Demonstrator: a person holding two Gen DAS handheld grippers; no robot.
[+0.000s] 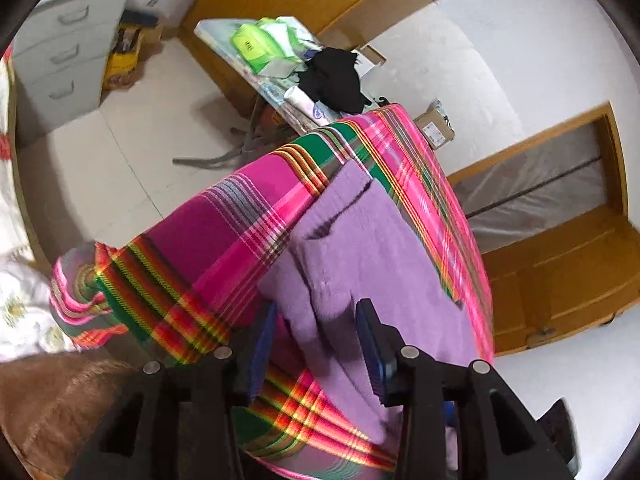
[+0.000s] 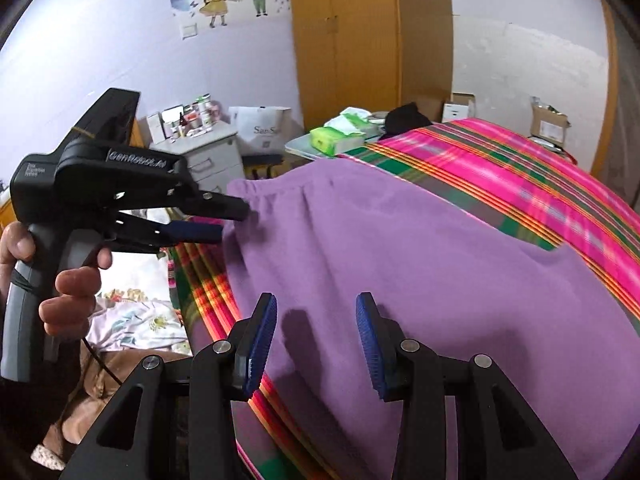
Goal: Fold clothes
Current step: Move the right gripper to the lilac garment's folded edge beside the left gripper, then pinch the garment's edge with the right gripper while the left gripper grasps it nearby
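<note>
Oddly, purple garment (image 2: pixel 400 264) (lower edge cut off) lies on striped cloth (image 2: pixel 500 168).

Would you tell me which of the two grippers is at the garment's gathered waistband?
The left gripper, at the purple garment's waistband; the right gripper hovers over its middle.

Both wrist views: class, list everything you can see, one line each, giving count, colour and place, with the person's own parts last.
Purple garment: one, lilac, spread on the striped cloth.
Striped cloth: one, pink, green and red, covering the work surface.
Black garment: one, black, on the side table behind.
Tissue pack: one, bright green, on that side table.
Drawer cabinet: one, grey, against the wall.
Wardrobe: one, wooden, far wall.
Left tool: one, black, jaws apart at the garment's edge.
Right tool: one, black with blue pads, open above the garment.
</note>
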